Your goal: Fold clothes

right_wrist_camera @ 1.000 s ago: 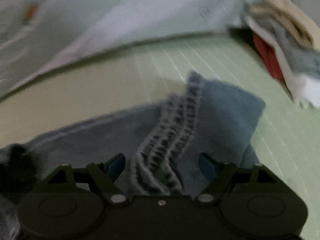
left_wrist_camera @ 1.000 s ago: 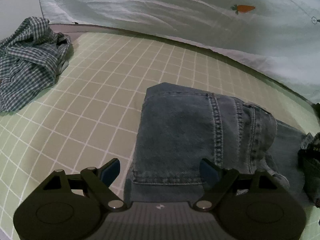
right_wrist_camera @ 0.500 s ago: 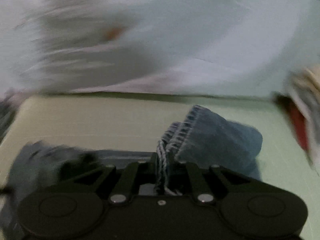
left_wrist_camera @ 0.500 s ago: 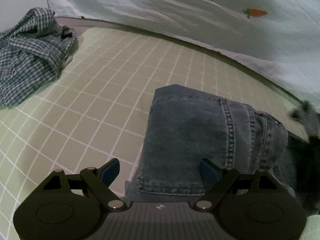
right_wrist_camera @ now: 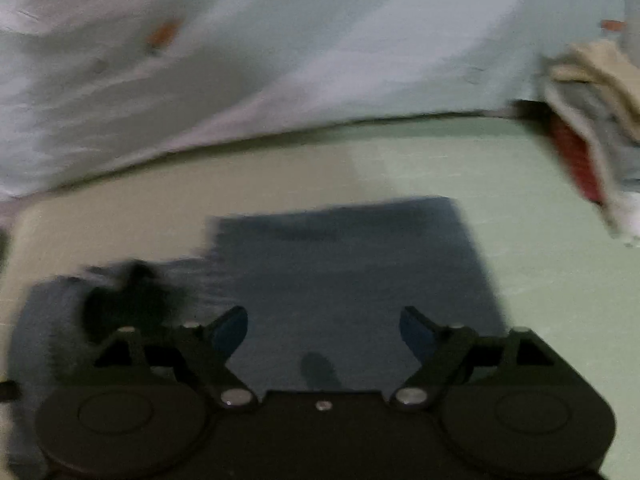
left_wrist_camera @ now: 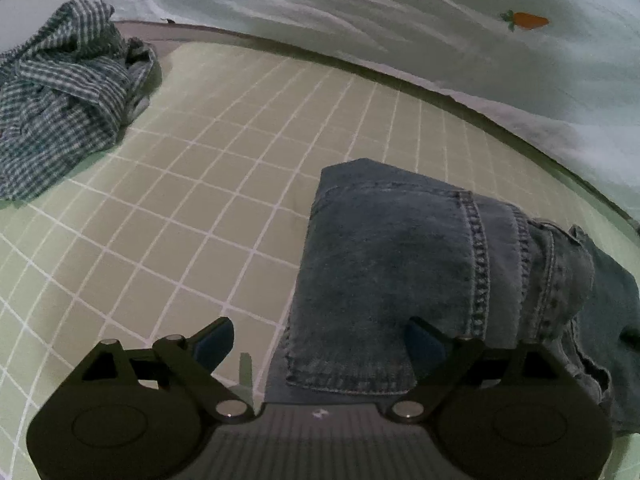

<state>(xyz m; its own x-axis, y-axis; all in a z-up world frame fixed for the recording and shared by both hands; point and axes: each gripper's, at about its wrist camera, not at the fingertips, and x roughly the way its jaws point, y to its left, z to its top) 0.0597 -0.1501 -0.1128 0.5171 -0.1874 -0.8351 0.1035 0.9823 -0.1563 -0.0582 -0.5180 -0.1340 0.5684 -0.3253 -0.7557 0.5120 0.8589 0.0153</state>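
Folded jeans [left_wrist_camera: 400, 264] lie flat on green grid-pattern sheet [left_wrist_camera: 208, 208], pocket side up w/ stitched seams toward their right edge. In right wrist view the jeans [right_wrist_camera: 352, 276] show as a blurred blue rectangle, straight edges.

Left gripper [left_wrist_camera: 320, 344] sits over near-left corner of jeans: fingers spread wide, jaws just been opening, nothing pinched; right finger over denim, left finger over bare sheet.

Right gripper [right_wrist_camera: 323, 330] over near edge of jeans, fingers spread, jaws just opened, denim below but not clamped.

Crumpled checked shirt [left_wrist_camera: 60, 92] far left of jeans, well apart. Pale carrot-print cover [left_wrist_camera: 400, 28] behind jeans. Stacked clothes pile [right_wrist_camera: 592, 136] to jeans' far right.
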